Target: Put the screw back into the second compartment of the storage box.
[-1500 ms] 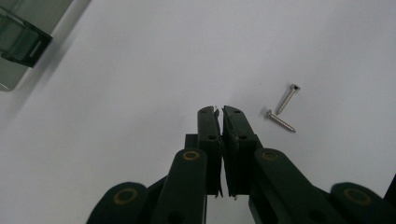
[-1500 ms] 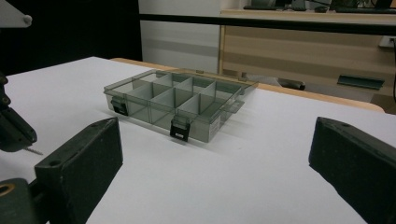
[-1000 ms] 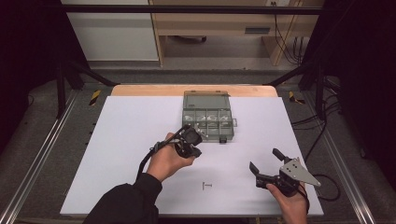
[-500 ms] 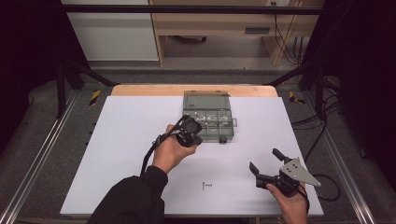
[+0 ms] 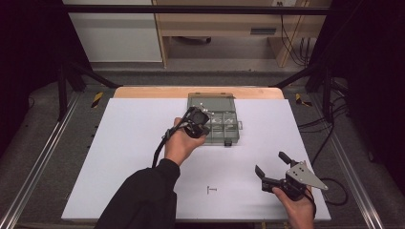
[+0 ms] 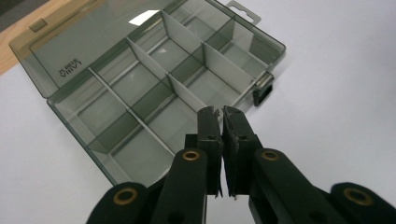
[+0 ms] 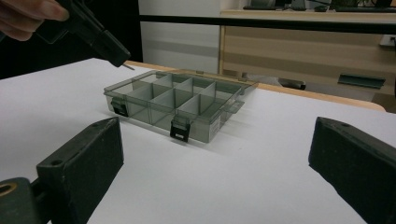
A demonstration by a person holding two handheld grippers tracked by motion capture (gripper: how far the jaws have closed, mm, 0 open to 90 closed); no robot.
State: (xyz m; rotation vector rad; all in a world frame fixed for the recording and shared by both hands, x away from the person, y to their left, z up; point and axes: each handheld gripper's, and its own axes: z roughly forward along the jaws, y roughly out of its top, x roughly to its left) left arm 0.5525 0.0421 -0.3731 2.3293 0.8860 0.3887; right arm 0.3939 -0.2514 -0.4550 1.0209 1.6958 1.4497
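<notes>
High view: our left gripper (image 5: 202, 125), pinched on a tiny pin, hovers above the open box (image 5: 217, 119); next we likely drop it into a compartment, while our right gripper (image 5: 271, 168) rests open.

Smoky clear plastic against matt white board

Organizer box (image 6: 154, 88) of glossy, translucent grey plastic, smooth dividers, black plastic latches (image 7: 179, 129). Table sheet (image 5: 119, 143) matt white, smooth, wooden edge (image 5: 153, 92) behind. Left gripper (image 6: 221, 116) in matt black plastic with brass-looking rivets; worn, rough pads (image 6: 208, 123).
</notes>
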